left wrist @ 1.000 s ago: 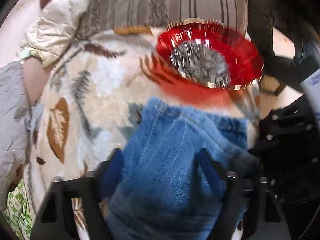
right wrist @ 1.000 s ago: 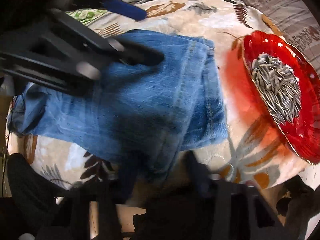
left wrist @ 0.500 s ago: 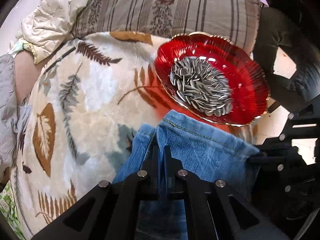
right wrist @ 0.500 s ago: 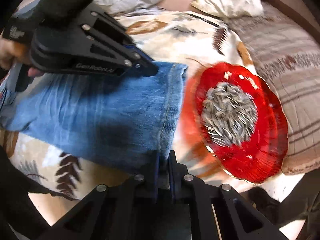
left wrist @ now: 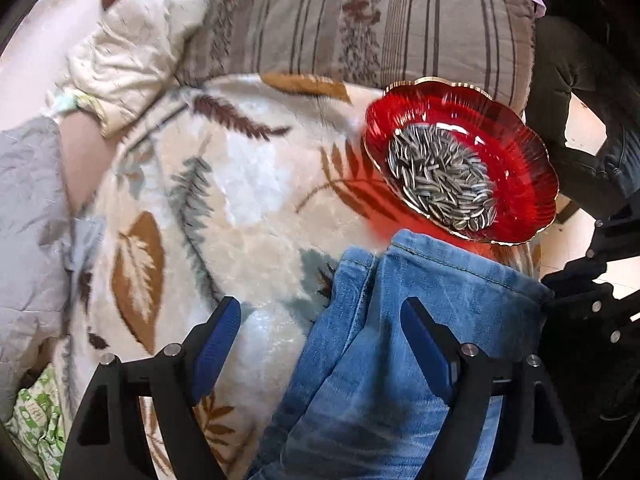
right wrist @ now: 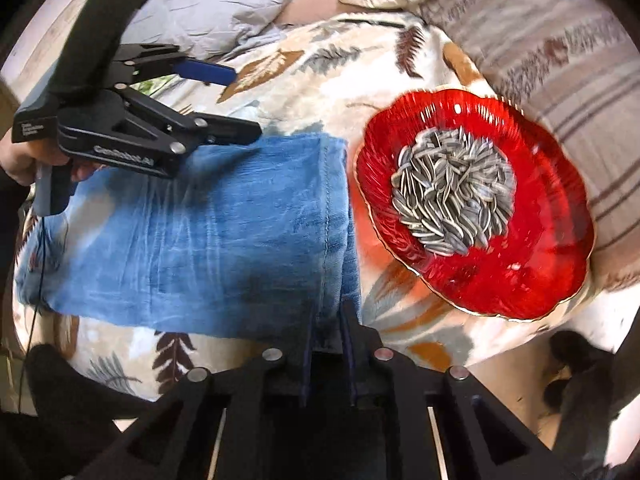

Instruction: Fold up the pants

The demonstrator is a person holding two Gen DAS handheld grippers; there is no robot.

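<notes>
The blue denim pants (right wrist: 224, 232) lie folded on a leaf-patterned blanket (left wrist: 240, 200), hem ends next to the red dish. In the left wrist view the pants (left wrist: 400, 340) run under my left gripper (left wrist: 320, 320), which is open and holds nothing, one finger over the blanket and one over the denim. It also shows in the right wrist view (right wrist: 236, 104), open at the pants' far edge. My right gripper (right wrist: 328, 312) is nearly shut, its jaws a narrow gap apart, with the near hem corner between them.
A red glass dish (right wrist: 540, 264) of sunflower seeds (right wrist: 452, 196) sits just right of the hems, also in the left wrist view (left wrist: 520, 152). A striped cushion (left wrist: 380, 20), a cream pillow (left wrist: 132, 52) and a grey quilt (left wrist: 28, 220) border the blanket.
My left gripper was shut on the hem half a second ago and has opened, letting it go. My right gripper's jaws have parted slightly. The pants' ends now lie flat by the dish.
</notes>
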